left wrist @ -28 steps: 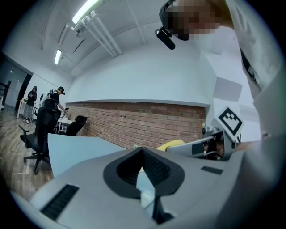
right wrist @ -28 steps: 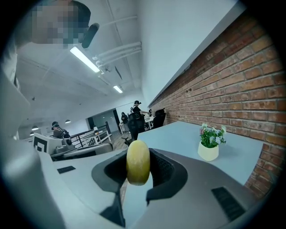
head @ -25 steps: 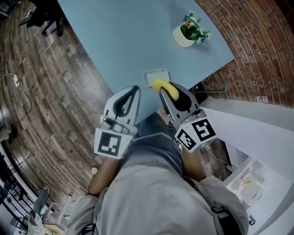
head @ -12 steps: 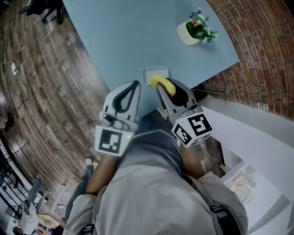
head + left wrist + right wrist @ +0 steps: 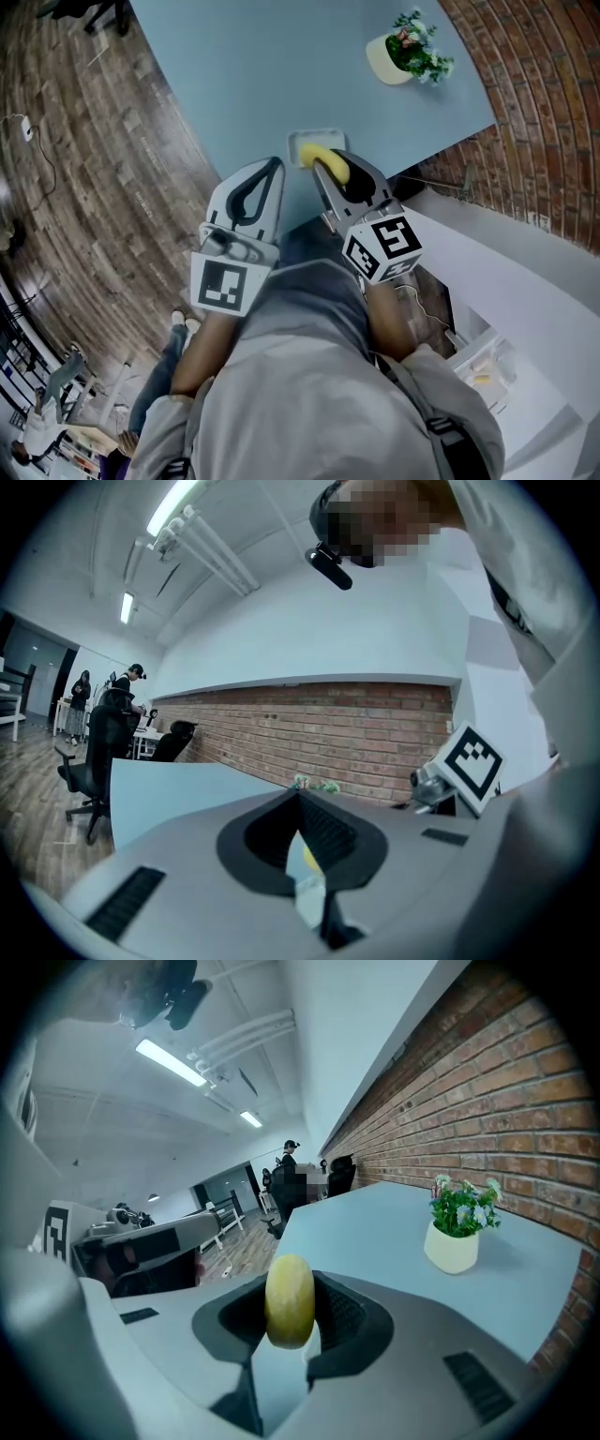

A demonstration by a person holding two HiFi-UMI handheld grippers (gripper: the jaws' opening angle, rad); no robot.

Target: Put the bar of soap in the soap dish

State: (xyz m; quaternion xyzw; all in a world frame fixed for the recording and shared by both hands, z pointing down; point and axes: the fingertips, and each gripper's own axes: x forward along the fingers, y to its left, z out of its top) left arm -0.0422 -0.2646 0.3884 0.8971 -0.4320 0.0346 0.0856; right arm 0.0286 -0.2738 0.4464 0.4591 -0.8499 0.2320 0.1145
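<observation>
My right gripper [image 5: 335,164] is clamped on the bar of soap [image 5: 290,1299]. In the right gripper view the yellow bar stands on edge between the two pads, and its rounded end pokes out past the jaw tips. From the head view the soap sits right over the soap dish [image 5: 314,135]. I cannot tell whether it touches the dish. The small white dish lies on the light blue table [image 5: 262,66], close to the table's near edge, and my jaws cover its near part.

My left gripper [image 5: 274,165] is empty. Its jaw tips meet at the front, with only the hollow behind them open. It hangs just left of the right gripper and beside the dish, above the near edge of the table. In the left gripper view, the marker cube [image 5: 469,766] of my right gripper shows off to the right.

Farther out on the table, to the right, stands a potted plant [image 5: 408,56], well apart from the dish, with green leaves and small flowers in a pale pot. A brick wall [image 5: 534,112] runs along the right side of the table. Wooden floor [image 5: 94,187] spreads to the left. At the far left of the left gripper view are a dark office chair [image 5: 94,761] and some people, too small to make out.
</observation>
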